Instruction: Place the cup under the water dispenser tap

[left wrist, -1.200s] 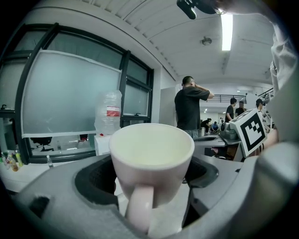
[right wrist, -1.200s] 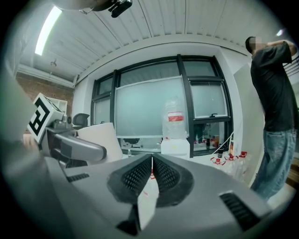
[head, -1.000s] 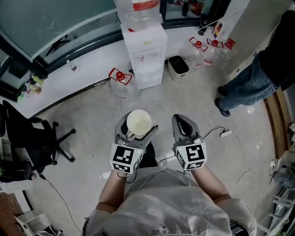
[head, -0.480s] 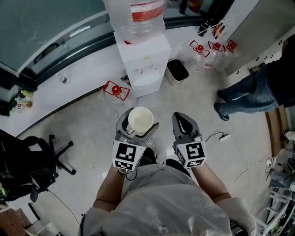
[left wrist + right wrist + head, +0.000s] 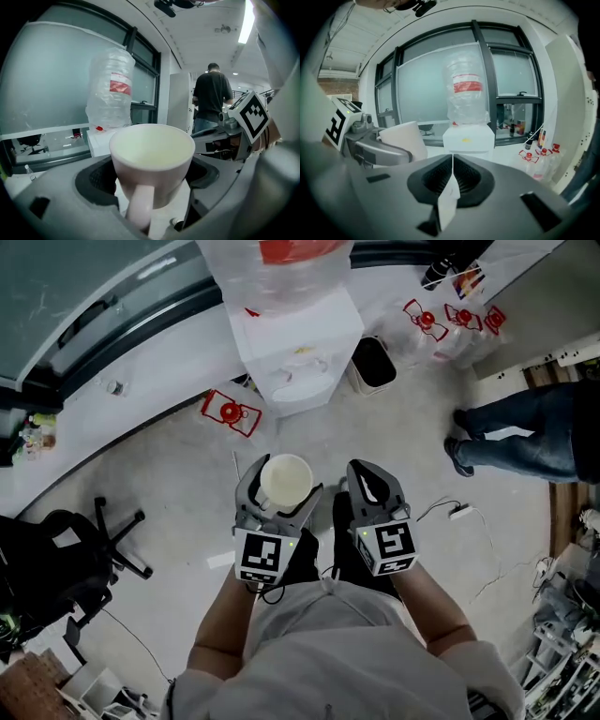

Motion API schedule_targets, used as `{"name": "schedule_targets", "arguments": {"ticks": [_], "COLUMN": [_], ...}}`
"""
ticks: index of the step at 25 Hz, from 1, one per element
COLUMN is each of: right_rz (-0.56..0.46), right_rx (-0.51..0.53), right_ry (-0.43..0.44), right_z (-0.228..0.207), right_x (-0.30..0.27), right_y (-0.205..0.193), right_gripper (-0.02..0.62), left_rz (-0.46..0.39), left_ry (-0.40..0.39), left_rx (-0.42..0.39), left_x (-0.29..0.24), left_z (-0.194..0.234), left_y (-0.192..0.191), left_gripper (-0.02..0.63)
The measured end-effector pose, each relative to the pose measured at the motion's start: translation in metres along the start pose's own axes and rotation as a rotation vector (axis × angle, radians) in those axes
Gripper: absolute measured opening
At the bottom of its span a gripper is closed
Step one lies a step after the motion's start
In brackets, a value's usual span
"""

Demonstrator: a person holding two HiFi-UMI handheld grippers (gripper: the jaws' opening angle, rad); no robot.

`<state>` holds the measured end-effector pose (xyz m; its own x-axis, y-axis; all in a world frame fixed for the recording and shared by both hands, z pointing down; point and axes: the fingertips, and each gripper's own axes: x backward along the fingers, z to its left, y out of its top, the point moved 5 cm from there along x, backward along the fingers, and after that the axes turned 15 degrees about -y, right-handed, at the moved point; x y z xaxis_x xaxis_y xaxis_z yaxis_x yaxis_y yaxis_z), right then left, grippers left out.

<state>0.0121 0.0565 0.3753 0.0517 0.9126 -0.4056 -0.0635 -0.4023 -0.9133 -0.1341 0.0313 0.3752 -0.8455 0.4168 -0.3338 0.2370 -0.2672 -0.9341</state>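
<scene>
A pale pink cup [image 5: 285, 480] [image 5: 152, 164] stands upright and empty between the jaws of my left gripper [image 5: 278, 486], which is shut on it, handle toward me. The white water dispenser [image 5: 295, 338] [image 5: 468, 138] with its clear bottle [image 5: 111, 95] on top stands ahead against the window wall; its taps [image 5: 302, 368] face me. My right gripper [image 5: 369, 486] hangs beside the left one, jaws shut together and holding nothing. In the right gripper view the cup [image 5: 404, 139] shows at the left.
Empty water bottles with red caps lie left of the dispenser [image 5: 228, 413] and stand at its right [image 5: 450, 324]. A black bin [image 5: 374, 364] sits beside the dispenser. A person in jeans [image 5: 525, 432] stands at the right. A black office chair [image 5: 56, 559] is at the left.
I have moved closer to the dispenser, which now sits larger and nearer the top of the head view. Both grippers keep their hold and spacing.
</scene>
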Motion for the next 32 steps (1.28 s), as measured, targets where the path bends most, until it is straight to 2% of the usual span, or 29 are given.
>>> {"name": "schedule_targets", "arguments": {"ticks": [5, 8, 11, 15, 20, 25, 32], "right_rz": [0.040, 0.045, 0.065, 0.103, 0.114, 0.057, 0.015], "right_rx": [-0.054, -0.015, 0.007, 0.016, 0.024, 0.088, 0.117], "right_ry": [0.110, 0.144, 0.165, 0.202, 0.263, 0.295, 0.324], "right_z": [-0.012, -0.024, -0.041, -0.061, -0.068, -0.059, -0.039], "right_x": [-0.041, -0.069, -0.099, -0.142, -0.184, -0.219, -0.258], "right_y": [-0.012, -0.018, -0.034, -0.064, -0.097, -0.109, -0.144], "right_gripper": [0.029, 0.029, 0.029, 0.029, 0.029, 0.029, 0.029], "left_rz": [-0.022, 0.004, 0.022, 0.035, 0.026, 0.027, 0.025], "left_ry": [0.079, 0.133, 0.159, 0.195, 0.312, 0.367, 0.408], "left_rx": [0.016, 0.008, 0.079, 0.129, 0.221, 0.174, 0.186], "left_x": [-0.032, -0.058, -0.086, -0.126, -0.160, -0.191, -0.220], "left_z": [0.014, 0.022, 0.031, 0.046, 0.076, 0.107, 0.155], "left_y": [-0.016, -0.033, -0.058, -0.093, -0.150, -0.199, -0.246], "left_gripper": [0.443, 0.443, 0.443, 0.443, 0.443, 0.443, 0.443]}}
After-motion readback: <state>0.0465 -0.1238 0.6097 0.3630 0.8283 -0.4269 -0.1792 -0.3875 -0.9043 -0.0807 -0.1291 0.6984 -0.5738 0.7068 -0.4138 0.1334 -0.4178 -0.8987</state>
